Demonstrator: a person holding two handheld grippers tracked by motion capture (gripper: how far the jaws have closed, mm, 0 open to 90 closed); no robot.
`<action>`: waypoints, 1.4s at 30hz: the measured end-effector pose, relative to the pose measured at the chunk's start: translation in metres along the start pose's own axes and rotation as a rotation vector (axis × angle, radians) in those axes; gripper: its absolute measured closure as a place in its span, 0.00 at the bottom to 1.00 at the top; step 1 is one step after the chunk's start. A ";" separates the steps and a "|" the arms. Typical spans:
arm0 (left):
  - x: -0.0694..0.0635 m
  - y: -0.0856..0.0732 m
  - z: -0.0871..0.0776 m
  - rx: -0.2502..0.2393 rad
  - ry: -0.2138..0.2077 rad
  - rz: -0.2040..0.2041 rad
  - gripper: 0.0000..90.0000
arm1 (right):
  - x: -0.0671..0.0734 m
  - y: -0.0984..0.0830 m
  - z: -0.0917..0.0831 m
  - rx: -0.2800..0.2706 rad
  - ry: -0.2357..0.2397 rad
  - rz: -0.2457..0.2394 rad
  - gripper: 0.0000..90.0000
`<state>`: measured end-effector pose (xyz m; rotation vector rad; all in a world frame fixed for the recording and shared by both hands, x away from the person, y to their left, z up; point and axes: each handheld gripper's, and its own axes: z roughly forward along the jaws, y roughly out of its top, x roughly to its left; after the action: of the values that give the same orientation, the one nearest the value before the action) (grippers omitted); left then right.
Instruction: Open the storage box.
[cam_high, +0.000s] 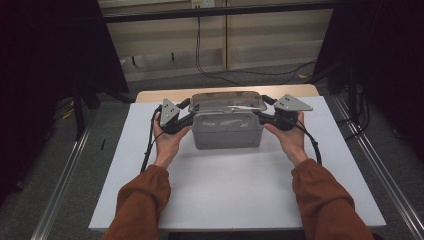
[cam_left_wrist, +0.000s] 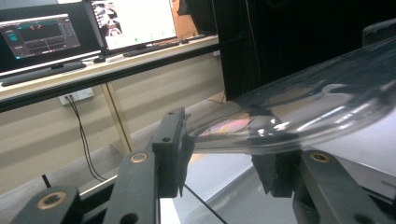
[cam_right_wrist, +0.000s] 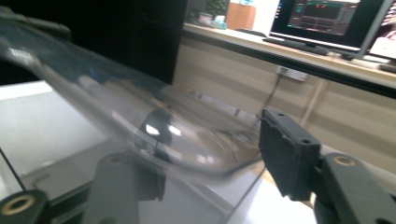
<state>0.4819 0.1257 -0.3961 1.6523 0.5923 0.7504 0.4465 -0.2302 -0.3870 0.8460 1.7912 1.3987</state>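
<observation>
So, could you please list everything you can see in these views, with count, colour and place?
Box: one, translucent grey, far middle of the board.
Lid: one, clear, on or just above the box, its ends between the tools' jaws.
Board: one, white, on the table.
Table: one, light wood, under the board.
Monitors: at least two, lit, on a shelf.
Keyboard: one, dark, before them.
Left tool: one, black, at the lid's left end.
Right tool: one, black, right end.
Sleeves: two, rust-brown.

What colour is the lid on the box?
Clear, colourless lid on a translucent grey box; best in the high view.
</observation>
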 end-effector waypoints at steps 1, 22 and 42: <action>0.001 0.000 0.000 0.000 0.001 0.000 0.63 | -0.001 0.001 0.000 -0.006 0.003 0.003 0.52; 0.014 0.012 0.009 -0.035 -0.004 -0.051 0.56 | -0.011 0.014 0.006 -0.051 0.013 0.024 0.60; 0.025 0.018 0.025 -0.021 -0.001 -0.061 0.52 | -0.022 0.024 0.010 -0.066 0.017 0.048 0.65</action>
<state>0.5172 0.1239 -0.3773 1.6084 0.6291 0.7093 0.4690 -0.2384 -0.3625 0.8505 1.7377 1.4913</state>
